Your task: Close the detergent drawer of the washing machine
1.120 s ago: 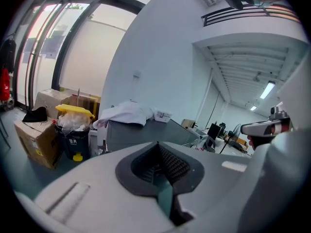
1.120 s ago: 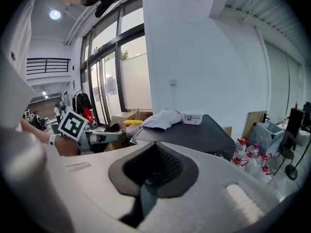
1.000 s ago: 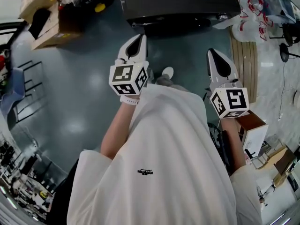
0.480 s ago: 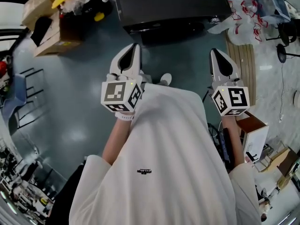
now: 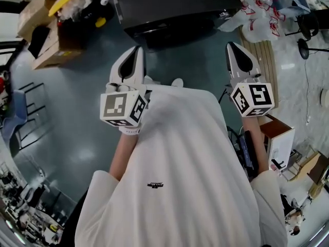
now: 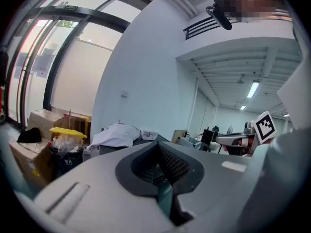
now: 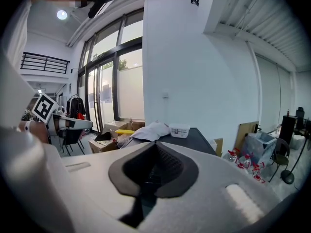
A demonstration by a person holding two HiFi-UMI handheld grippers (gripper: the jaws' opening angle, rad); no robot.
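Observation:
A dark, flat-topped machine [image 5: 175,6] stands ahead of the person at the top of the head view; no detergent drawer shows in any view. My left gripper [image 5: 135,50] is held in the air short of the machine's front, jaws together and holding nothing. My right gripper [image 5: 233,46] hovers level with it to the right, also shut and empty. In the left gripper view the left gripper's [image 6: 158,147] pads meet. In the right gripper view the right gripper's [image 7: 154,147] pads meet the same way, with the machine's black top [image 7: 197,140] beyond them.
A white cloth [image 7: 150,130] and a small white container [image 7: 179,130] lie on the machine's top. Cardboard boxes [image 5: 49,40] and a yellow-lidded bin [image 6: 68,133] stand to its left. Plastic bags [image 5: 254,14] and a wooden board [image 5: 267,60] are on the right. The floor [image 5: 77,102] is grey-blue.
The left gripper has drifted left and back toward the body. The right gripper has barely moved. Both stay shut.

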